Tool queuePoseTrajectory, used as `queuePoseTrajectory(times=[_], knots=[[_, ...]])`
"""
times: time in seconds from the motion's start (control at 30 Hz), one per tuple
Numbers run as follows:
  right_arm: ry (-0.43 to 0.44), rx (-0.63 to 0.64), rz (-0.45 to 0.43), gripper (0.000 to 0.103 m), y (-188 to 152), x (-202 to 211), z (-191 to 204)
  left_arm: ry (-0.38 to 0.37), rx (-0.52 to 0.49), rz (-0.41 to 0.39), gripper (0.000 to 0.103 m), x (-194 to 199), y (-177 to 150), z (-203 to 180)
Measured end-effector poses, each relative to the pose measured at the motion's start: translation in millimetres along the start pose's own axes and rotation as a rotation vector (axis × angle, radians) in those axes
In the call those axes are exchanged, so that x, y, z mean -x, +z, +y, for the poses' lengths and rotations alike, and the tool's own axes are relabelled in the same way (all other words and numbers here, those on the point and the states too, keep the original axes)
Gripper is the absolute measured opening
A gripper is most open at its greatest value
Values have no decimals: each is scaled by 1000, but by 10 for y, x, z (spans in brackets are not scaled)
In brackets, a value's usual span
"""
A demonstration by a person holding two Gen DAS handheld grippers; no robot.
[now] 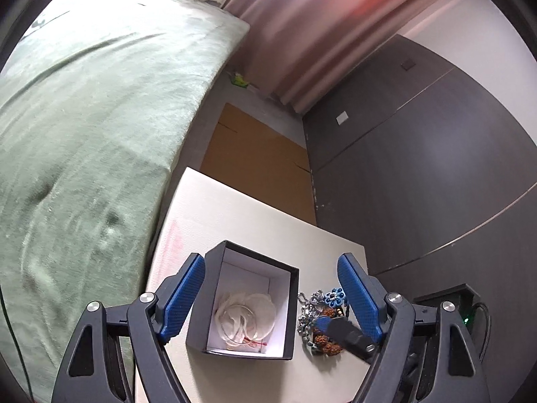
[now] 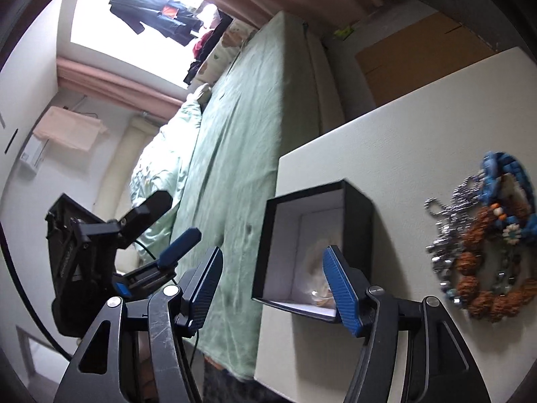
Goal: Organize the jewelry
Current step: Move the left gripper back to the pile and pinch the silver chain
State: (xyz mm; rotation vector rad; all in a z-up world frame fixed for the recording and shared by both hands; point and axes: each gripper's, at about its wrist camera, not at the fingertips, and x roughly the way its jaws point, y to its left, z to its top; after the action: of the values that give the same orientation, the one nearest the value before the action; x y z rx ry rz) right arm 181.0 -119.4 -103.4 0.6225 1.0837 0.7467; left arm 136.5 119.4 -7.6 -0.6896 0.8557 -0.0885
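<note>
Bedside, a white tabletop (image 1: 255, 221) carries the open black box (image 1: 250, 305), a pale pouch inside, near its left edge. Both tongs gape empty: left gripper (image 1: 273, 302) straddling the box, right gripper (image 2: 273, 288) beside it. Next, likely the beaded jewelry pile (image 2: 483, 252) rightward; individual pieces blur together.

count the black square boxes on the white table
1. The open black cardboard box with white lining stands on the white table, left of the pile of beaded jewelry. None other shows.
</note>
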Motion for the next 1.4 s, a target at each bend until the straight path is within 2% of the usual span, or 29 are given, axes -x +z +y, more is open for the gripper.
queuePoseTrajectory(times=[0.23, 0.37, 0.47, 0.53, 0.7, 0.9, 1.03, 1.1, 1.4], knots=[[-99, -49, -93, 64, 53, 508, -253, -9, -62, 12, 81, -61, -128, -200], [-155, -67, -121, 72, 72, 747, -399, -17, -100, 36, 81, -144, -235, -365], [-178, -82, -126, 72, 82, 866, -491, -16, -136, 42, 81, -211, -305, -500], [-194, -88, -128, 72, 71, 930, -544, -16, -161, 53, 78, -280, -366, -608], [-243, -149, -136, 72, 83, 1074, -730, -3, -210, 116, 62, -523, -498, -825], [-292, -241, -152, 72, 41, 1258, -1031, 42, -278, 198, 45, -869, -768, -1041], [-293, -281, -158, 72, 23, 1368, -1141, 95, -334, 212, 40, -1065, -934, -1153], [-285, -283, -170, 72, 23, 1421, -1143, 122, -358, 217, 33, -1164, -973, -1200], [-266, -302, -184, 72, 22, 1523, -1208, 252, -416, 251, 31, -1598, -1134, -1254]])
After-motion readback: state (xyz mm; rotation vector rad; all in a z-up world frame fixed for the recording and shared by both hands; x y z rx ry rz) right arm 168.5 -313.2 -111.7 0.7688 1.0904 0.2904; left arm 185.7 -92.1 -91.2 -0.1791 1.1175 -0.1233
